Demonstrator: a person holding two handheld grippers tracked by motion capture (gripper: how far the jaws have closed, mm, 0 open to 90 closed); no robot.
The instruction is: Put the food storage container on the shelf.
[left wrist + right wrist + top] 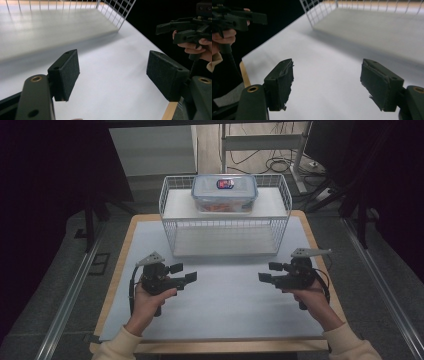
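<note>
Container (pixel 224 193) sits crosswise atop the wire basket (pixel 175 227), beyond and midway between left hand-held gripper (pixel 186 273) and right hand-held gripper (pixel 267 272), both wide open, empty.

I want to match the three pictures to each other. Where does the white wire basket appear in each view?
High view: the wire basket stands at the middle of the far half of the table, with a plastic box on top.
Left gripper view: along the top, its corner right of middle.
Right gripper view: along the top, its corner left of middle.
Shared landmark: the white table sheet in front of the basket.
</note>
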